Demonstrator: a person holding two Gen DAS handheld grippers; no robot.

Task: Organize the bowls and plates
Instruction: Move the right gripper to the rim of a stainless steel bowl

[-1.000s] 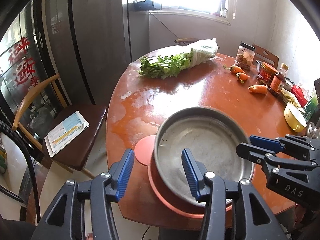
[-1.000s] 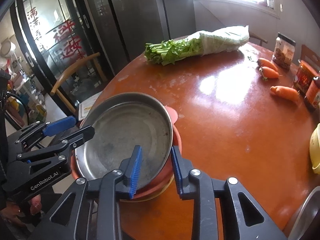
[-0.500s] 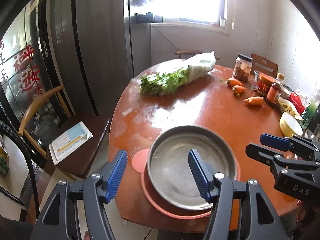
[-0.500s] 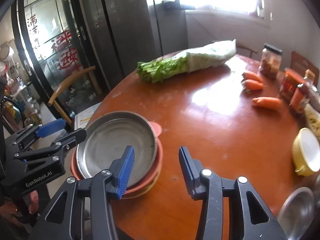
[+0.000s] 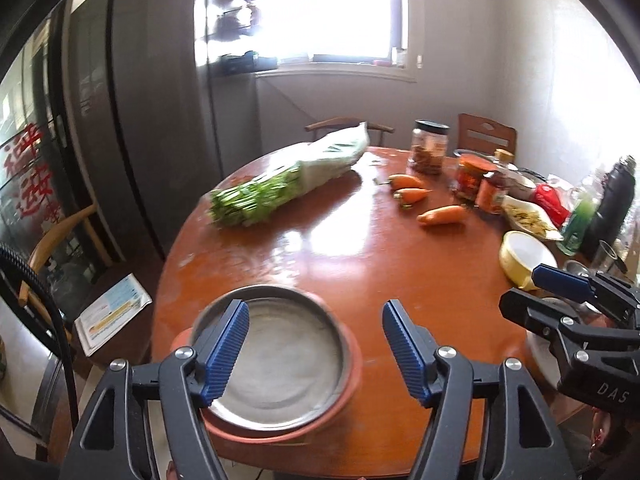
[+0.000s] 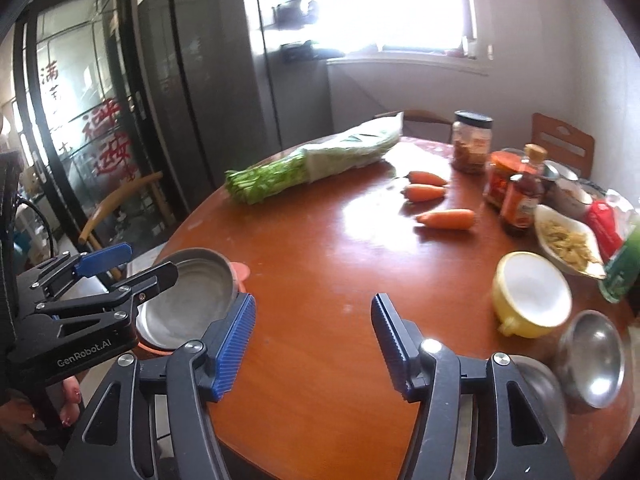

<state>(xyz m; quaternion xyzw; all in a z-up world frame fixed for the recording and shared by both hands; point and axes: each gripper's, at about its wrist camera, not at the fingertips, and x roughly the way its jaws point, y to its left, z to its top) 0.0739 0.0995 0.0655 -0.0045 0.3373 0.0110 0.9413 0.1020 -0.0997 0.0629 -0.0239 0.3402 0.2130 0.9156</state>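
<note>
A steel plate sits nested on a red plate at the near left edge of the round table; it also shows in the right wrist view. My left gripper is open and empty above the stack. My right gripper is open and empty over bare table. A yellow bowl and two steel bowls lie to its right.
Bagged greens, three carrots, jars and sauce bottles, a dish of food and a dark flask crowd the far and right side. Chairs stand around the table.
Both grippers let go of the steel plate, opened wide and pulled back and up. The right gripper swung right, toward the bowls.
</note>
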